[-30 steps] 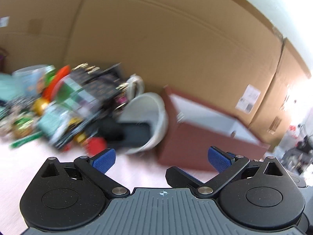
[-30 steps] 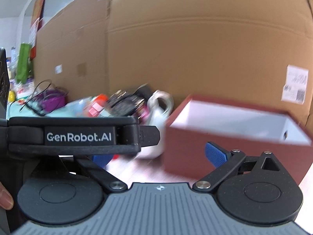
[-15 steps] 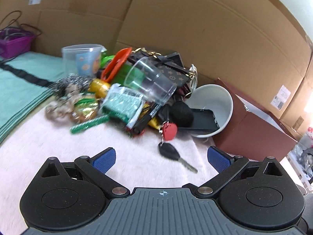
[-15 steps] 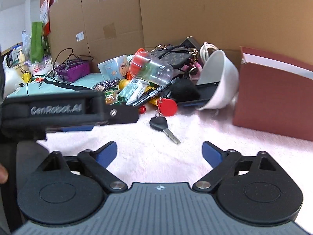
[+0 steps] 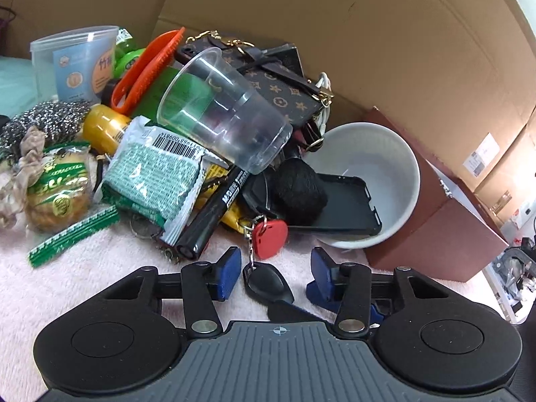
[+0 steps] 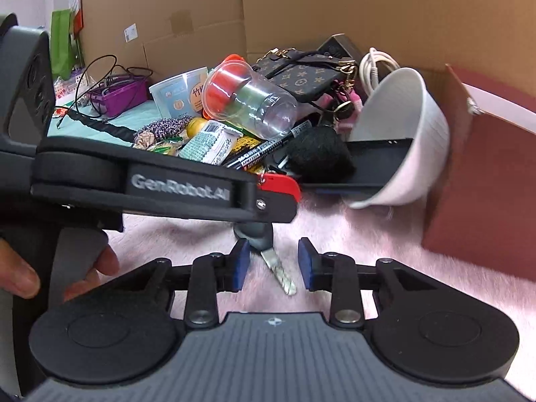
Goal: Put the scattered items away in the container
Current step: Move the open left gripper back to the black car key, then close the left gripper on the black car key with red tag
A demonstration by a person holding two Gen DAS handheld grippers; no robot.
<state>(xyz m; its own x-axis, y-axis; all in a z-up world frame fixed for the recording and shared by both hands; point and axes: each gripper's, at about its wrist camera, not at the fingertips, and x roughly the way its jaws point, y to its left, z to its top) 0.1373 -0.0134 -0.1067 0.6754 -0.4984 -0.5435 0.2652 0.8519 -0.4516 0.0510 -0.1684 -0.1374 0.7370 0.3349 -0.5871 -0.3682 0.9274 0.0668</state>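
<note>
both tools sit low and level, pointing forward. the left tool (image 5: 275, 275) has its blue pads (image 5: 229, 274) parted, one on each side, with a clear gap between them. the right tool (image 6: 273, 264) is likewise parted, its pads (image 6: 242, 263) a little closer together. in the right wrist view the left tool's black body (image 6: 160, 187) crosses from the left, just ahead of the right tool's fingers, and the person's left hand (image 6: 60, 264) wraps its grip, fingertips showing at the lower left.
</note>
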